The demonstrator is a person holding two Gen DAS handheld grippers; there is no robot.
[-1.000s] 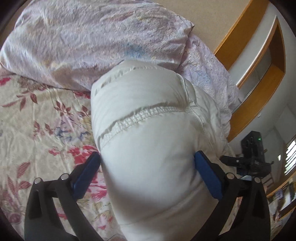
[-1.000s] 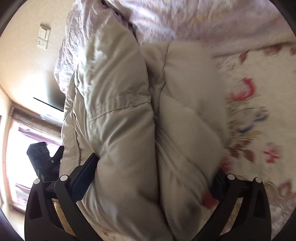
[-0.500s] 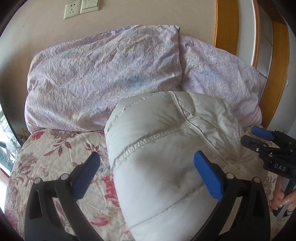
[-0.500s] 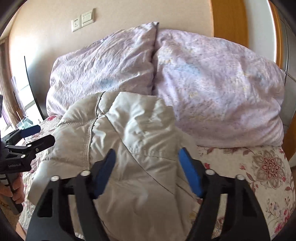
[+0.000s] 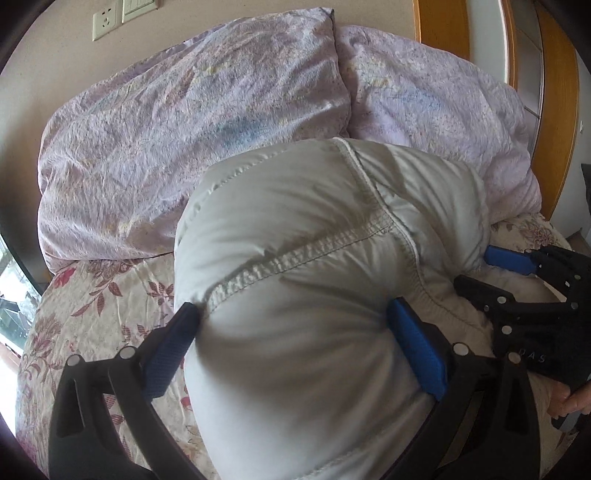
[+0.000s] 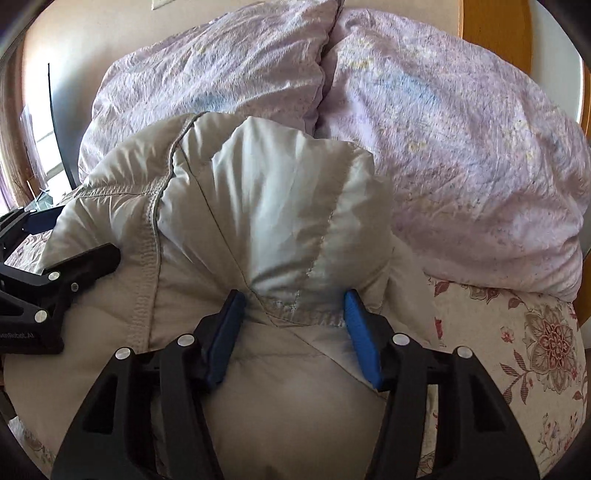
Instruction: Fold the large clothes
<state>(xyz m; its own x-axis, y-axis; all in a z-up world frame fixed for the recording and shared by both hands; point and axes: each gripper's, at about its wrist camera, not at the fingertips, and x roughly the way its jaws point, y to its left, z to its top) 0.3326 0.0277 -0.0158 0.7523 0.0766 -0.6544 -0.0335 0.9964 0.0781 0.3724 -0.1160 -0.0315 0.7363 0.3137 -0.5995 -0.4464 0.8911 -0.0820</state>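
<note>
A puffy cream padded jacket (image 5: 303, 266) lies bundled on the floral bed sheet (image 5: 92, 306), against the pillows. My left gripper (image 5: 295, 317) has its jaws wide apart, straddling the jacket's left bulge with the blue pads (image 5: 417, 343) pressing its sides. My right gripper (image 6: 293, 299) has its jaws narrower, with the blue pads (image 6: 360, 332) around a gathered fold of the jacket (image 6: 280, 229) near a seam. The right gripper also shows in the left wrist view (image 5: 517, 280), and the left one in the right wrist view (image 6: 55, 254).
Two lilac pillows (image 5: 192, 122) (image 6: 461, 155) lean on the beige wall behind the jacket. A wooden headboard frame (image 5: 557, 110) stands at the right. Wall sockets (image 5: 107, 20) are above the pillows. A window (image 6: 40, 140) is at the left.
Both grippers swung from a close tilted view to level, facing the pillows. The right jaws narrowed onto a jacket fold. The left gripper pushed further into the jacket.
</note>
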